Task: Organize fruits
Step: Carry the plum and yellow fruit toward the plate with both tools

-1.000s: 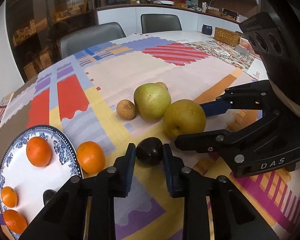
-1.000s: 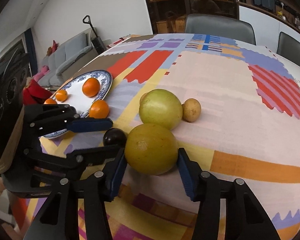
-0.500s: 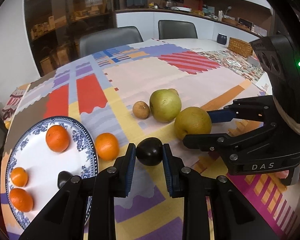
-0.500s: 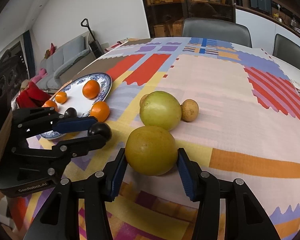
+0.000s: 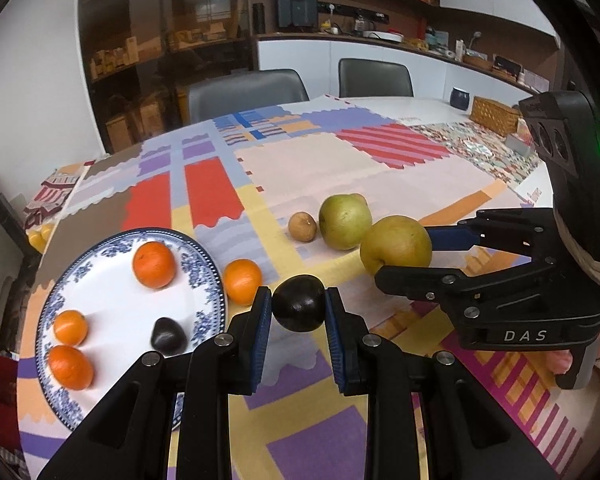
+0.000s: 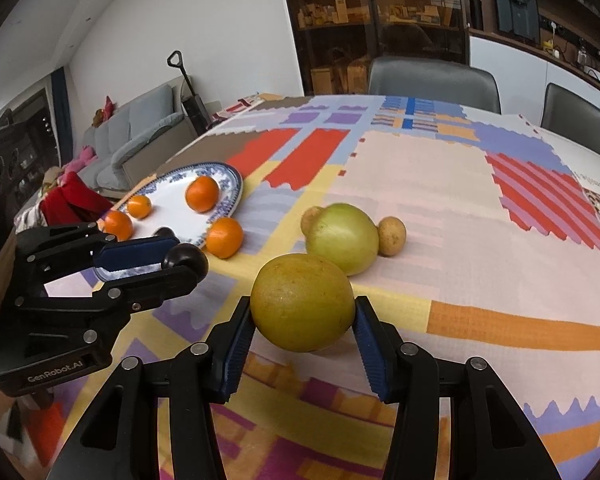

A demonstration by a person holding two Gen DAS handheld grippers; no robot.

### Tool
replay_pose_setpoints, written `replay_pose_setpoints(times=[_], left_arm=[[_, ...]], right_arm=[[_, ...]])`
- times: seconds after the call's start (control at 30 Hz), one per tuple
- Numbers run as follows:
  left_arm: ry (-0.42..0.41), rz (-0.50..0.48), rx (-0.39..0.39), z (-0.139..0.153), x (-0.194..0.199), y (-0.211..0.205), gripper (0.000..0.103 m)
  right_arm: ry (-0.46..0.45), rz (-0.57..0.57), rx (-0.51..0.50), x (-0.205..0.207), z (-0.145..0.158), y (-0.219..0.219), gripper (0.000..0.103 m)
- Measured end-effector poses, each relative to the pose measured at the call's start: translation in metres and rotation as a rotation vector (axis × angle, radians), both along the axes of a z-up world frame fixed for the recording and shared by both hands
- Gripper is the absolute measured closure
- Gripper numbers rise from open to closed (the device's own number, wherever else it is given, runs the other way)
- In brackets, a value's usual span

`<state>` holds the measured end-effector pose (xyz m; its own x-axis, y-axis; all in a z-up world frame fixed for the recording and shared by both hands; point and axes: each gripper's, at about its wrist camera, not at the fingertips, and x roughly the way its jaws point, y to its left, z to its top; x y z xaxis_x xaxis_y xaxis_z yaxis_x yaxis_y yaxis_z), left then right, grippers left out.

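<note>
Your left tool (image 5: 299, 312) is clamped on a dark plum (image 5: 299, 309), blue pads pressed to both its sides; it's glossy, near-black w/ a small highlight, roughly round, slightly wider than tall, so no clear long axis or pointing direction. It looks lifted off the worktop (image 5: 420, 168), hanging just right of the blue-and-white plate (image 5: 210, 288) rim and next to a loose orange (image 5: 242, 281) that sits on the cloth touching or nearly touching that rim. Your right tool (image 6: 303, 328) is gripping a big yellow-green pear (image 6: 302, 302), pads on its left and right flanks; skin is dull, speckled, brownish on top, shape near-round, a bit broader than tall. In the left wrist view its stem dimple seems to face down-left, but can't tell for sure. It also looks raised above the cloth, near the front edge. On the plate: three oranges, one large (image 5: 153, 264) toward the far side, two (image 5: 70, 327) smaller ones at the left rim, plus a second dark plum (image 5: 169, 337) near the front rim. Behind the held pear a greener pear (image 6: 342, 239) rests on the cloth, w/ a small brown fruit (image 6: 391, 230) touching its right side in the right wrist view and another small brownish one (image 6: 311, 218) peeking out on its other side.
</note>
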<state>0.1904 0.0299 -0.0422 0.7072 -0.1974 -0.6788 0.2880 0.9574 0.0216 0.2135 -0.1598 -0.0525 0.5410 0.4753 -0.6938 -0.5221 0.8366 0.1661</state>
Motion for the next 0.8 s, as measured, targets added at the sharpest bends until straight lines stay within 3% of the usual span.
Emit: replay_pose_setpoints(times=[0.4, 0.8], left_arm=[[-0.07, 0.094, -0.021, 0.024, -0.031, 0.03, 0.076], [-0.107, 0.197, 0.007, 0.038, -0.036, 0.082, 0.076]], right_arm=[[-0.052, 0.022, 0.058, -0.02, 0.029, 0.022, 0.053], [-0.078, 0.092, 0.088, -0.019, 0.044, 0.074, 0.053]])
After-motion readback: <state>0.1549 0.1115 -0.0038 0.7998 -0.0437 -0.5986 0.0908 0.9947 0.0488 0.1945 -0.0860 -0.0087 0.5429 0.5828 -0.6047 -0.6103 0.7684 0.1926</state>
